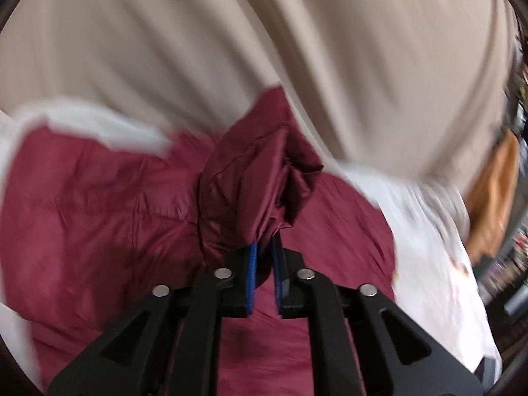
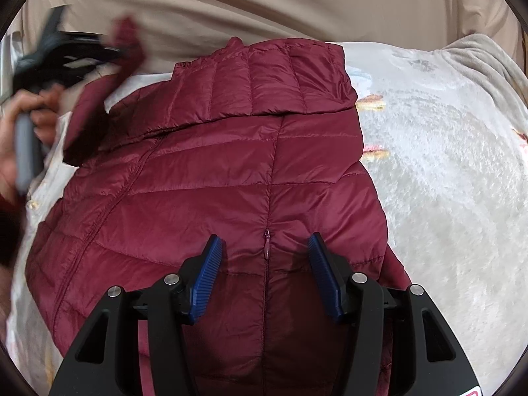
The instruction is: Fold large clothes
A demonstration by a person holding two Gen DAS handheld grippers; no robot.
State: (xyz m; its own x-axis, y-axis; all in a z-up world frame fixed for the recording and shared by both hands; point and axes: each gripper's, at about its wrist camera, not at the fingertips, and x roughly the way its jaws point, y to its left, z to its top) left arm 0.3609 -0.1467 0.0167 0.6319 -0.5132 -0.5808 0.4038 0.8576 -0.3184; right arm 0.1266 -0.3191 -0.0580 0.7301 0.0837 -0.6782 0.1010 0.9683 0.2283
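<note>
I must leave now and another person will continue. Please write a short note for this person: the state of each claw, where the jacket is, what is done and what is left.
Left claw: shut on a bunched piece of the red jacket, probably the sleeve, held up at the jacket's left side.
Right claw: open, above the lower part of the jacket by the zipper pull, gripping nothing.
Jacket: lies zipped on the light blanket, hood at the far end.
Done: the sleeve is gripped and raised.
Left: probably lay the sleeve over the body, do the other side, then fold the jacket.
</note>
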